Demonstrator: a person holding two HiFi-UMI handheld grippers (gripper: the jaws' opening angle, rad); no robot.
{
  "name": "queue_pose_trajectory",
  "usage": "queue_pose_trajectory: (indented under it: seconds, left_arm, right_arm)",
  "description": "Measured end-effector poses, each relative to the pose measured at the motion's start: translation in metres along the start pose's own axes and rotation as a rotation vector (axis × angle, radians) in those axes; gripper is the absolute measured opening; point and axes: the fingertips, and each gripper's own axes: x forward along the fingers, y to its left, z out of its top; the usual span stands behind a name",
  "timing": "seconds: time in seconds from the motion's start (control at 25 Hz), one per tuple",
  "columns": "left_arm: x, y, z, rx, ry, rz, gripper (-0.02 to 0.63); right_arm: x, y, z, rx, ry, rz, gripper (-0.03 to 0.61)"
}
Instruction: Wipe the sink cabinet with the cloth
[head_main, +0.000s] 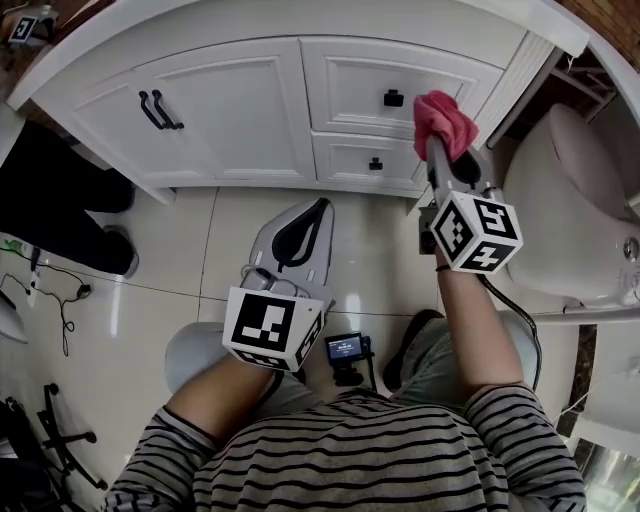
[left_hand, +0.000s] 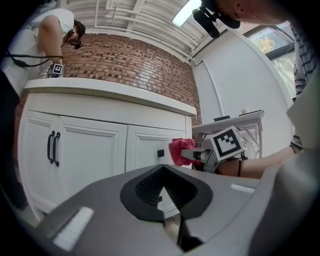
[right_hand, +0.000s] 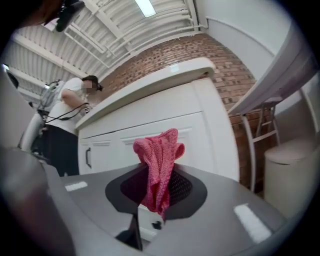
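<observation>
Left gripper (head_main: 318, 210) hangs low and near, its 2 jaws shut on nothing. Over on the right, the right gripper (head_main: 437, 148) is pinched on the pink cloth (head_main: 443, 115), up by the top right drawer (head_main: 370, 75) of the sink cabinet (head_main: 240, 120). Looks like mid-wipe to me, and next it needs a pressed sweep across. Can't tell if the cloth actually touches.

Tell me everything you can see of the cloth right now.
The cloth is pink-red, knitted-looking, bunched into folds. The right gripper is shut on its lower part; the rest sticks out beyond the jaws. It sits at the upper drawer, right of the black knob; contact is unclear.
</observation>
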Motion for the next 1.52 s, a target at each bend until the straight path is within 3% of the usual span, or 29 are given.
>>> queue_pose_trajectory:
  seconds: [0.16,0.28,0.44,0.76,1.04,1.28,1.4,1.52]
  left_arm:
    - [-0.001,0.003,-0.001,-0.010,0.015,0.007,0.002]
    - [-0.001,0.008,-0.002,0.000,0.022,0.015,0.002]
    - [0.000,0.014,-0.003,0.013,0.023,0.024,0.002]
    - [0.008,0.006,-0.009,0.002,0.034,-0.004,0.002]
    - [0.012,-0.005,-0.018,0.018,0.047,-0.018,0.002]
    - [0.008,-0.006,-0.014,0.006,0.038,-0.014,0.002]
    - [0.003,-0.004,-0.007,-0.018,0.032,-0.018,0.002]
    - [0.001,-0.001,-0.004,-0.035,0.026,-0.019,0.002]
  right_arm:
    - [0.043,0.111,-0.052,-0.117,0.083,0.271,0.072]
    - [0.075,0.143,-0.078,-0.180,0.145,0.330,0.072]
    - [0.097,0.125,-0.099,-0.237,0.201,0.276,0.072]
    - [0.071,0.015,-0.094,-0.199,0.205,0.072,0.074]
    - [0.021,-0.098,-0.086,-0.083,0.186,-0.146,0.074]
    - [-0.013,-0.156,-0.075,0.023,0.161,-0.341,0.072]
    - [-0.013,-0.125,-0.066,0.049,0.097,-0.287,0.072]
    - [0.014,-0.041,-0.079,-0.013,0.083,-0.053,0.071]
